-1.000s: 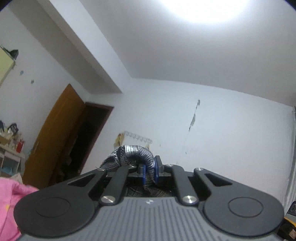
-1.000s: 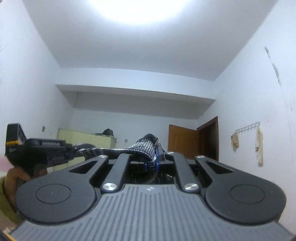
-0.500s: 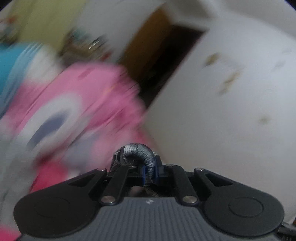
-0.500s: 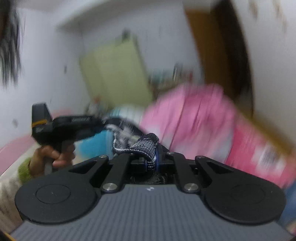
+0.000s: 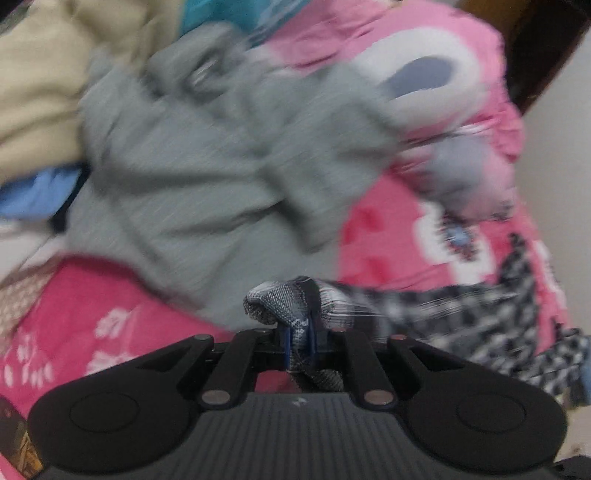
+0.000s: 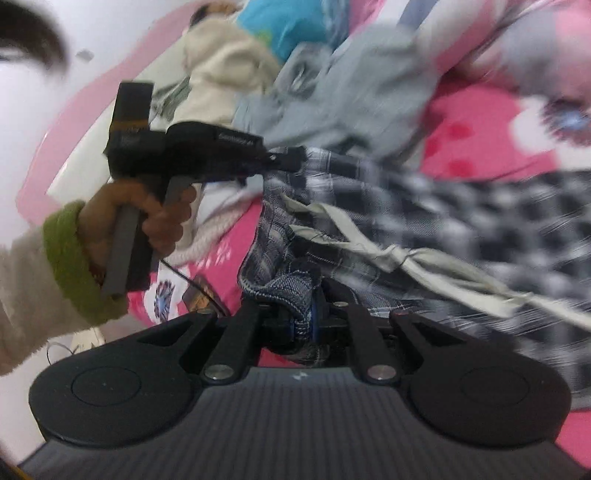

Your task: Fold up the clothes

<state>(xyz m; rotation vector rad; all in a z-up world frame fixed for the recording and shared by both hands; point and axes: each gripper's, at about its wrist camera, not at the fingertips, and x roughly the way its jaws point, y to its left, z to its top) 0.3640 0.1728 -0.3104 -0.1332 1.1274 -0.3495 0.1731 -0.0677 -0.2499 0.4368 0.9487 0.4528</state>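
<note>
A black-and-white checked garment [image 6: 461,214] hangs stretched between both grippers over the pink flowered bedspread [image 6: 476,140]. My left gripper [image 5: 298,341] is shut on a bunched edge of it; the cloth [image 5: 461,314] trails off to the right. My right gripper [image 6: 303,326] is shut on another bunched edge, and pale inner strips [image 6: 388,254] of the garment show. In the right wrist view the left gripper [image 6: 291,160] appears at the left, held by a hand [image 6: 147,218] in a green-cuffed sleeve, pinching the same garment.
A grey garment [image 5: 207,162] lies crumpled on the bed behind the checked one. A cream garment [image 5: 33,85], a blue one [image 5: 37,192] and a teal one [image 6: 288,26] lie further back. A dark doorway [image 5: 543,48] is at the upper right.
Both grippers have swung down fast from pointing at the ceiling and walls to pointing at the bed, carrying the checked garment, which now spreads out over the bedspread.
</note>
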